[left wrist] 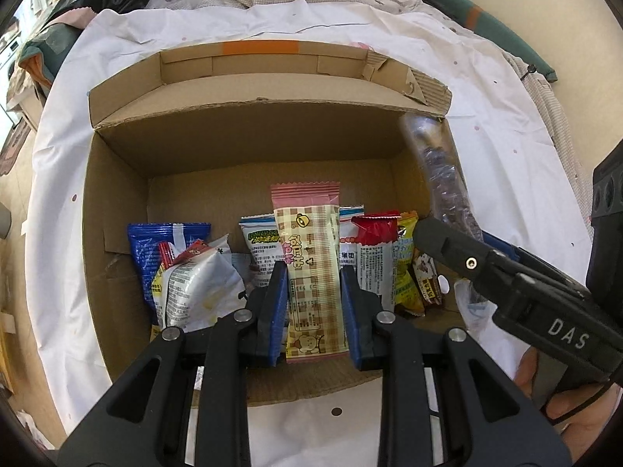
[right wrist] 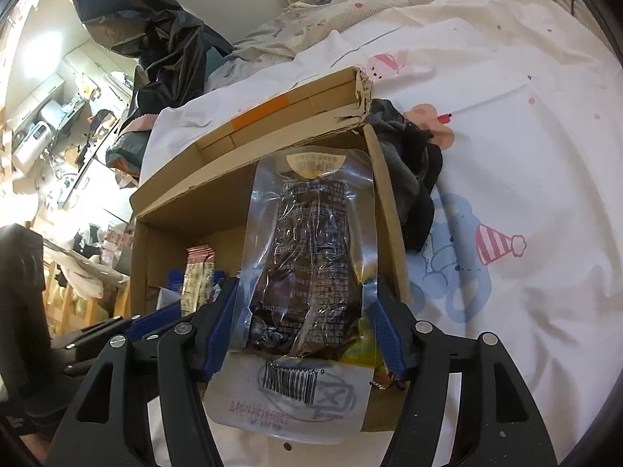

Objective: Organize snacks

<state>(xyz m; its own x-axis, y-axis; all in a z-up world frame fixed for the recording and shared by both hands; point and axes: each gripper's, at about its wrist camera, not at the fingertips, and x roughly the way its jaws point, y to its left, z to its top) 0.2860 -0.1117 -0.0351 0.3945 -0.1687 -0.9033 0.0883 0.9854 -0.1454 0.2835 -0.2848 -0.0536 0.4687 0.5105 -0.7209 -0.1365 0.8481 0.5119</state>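
where the box (left wrist: pixel 117 210) sits open on the white sheet (left wrist: pixel 486 89), a blue packet (left wrist: pixel 148 241) is seen at its left; a pink checked bar (left wrist: pixel 311 257) is clamped upright by the left gripper (left wrist: pixel 314 311) over the middle, and a clear pouch (right wrist: pixel 311 264) is clamped by the right gripper (right wrist: pixel 307 334) above the right wall.

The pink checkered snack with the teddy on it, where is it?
In the left wrist view, the pink checkered snack stands upright between the left gripper's fingers, over the cardboard box, in front of the other packets.
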